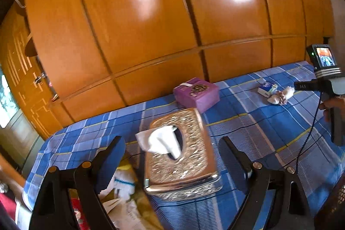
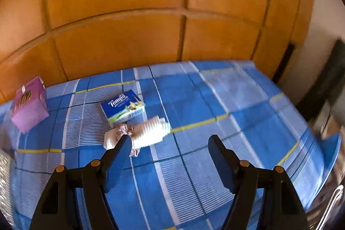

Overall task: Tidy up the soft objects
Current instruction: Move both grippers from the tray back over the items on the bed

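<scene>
A silver embossed tissue box (image 1: pixel 180 156) with a white tissue (image 1: pixel 160 140) sticking out lies on the blue checked bedsheet (image 1: pixel 258 122), between and just beyond the open jaws of my left gripper (image 1: pixel 172 139). A purple tissue box (image 1: pixel 196 94) stands behind it, also in the right wrist view (image 2: pixel 29 105). A blue Tempo tissue pack (image 2: pixel 123 108) and a rolled white-and-pink cloth bundle (image 2: pixel 142 133) lie ahead of my right gripper (image 2: pixel 170 138), which is open and empty. The bundle touches its left fingertip's outline.
An orange wooden wardrobe (image 1: pixel 151 25) runs along the far side of the bed. Paper and cloth clutter (image 1: pixel 120 197) lies at the bed's near left edge. The right gripper's body with its screen (image 1: pixel 325 70) shows at the right. Dark furniture (image 2: pixel 323 83) stands beyond the bed's right edge.
</scene>
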Demonstrator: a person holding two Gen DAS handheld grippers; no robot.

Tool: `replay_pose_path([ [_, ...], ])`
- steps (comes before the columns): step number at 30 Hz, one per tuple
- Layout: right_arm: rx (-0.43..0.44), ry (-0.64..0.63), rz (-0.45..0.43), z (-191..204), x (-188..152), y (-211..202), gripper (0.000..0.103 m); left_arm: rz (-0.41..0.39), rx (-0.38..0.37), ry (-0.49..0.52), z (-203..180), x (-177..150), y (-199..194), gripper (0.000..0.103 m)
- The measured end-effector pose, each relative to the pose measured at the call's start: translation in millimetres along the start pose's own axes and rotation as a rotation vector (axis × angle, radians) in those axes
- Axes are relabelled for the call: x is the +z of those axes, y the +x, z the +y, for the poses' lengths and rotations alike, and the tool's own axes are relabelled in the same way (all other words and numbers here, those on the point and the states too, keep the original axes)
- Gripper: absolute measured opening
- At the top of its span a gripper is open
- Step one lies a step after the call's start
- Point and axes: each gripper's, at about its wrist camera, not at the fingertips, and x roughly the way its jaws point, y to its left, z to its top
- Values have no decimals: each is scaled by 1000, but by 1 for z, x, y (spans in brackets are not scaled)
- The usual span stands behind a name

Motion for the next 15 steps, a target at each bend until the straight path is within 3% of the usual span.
replay_pose_path([
  [15, 75, 146, 43, -26, 1, 2, 74, 17, -88, 114, -69, 26, 32, 89],
])
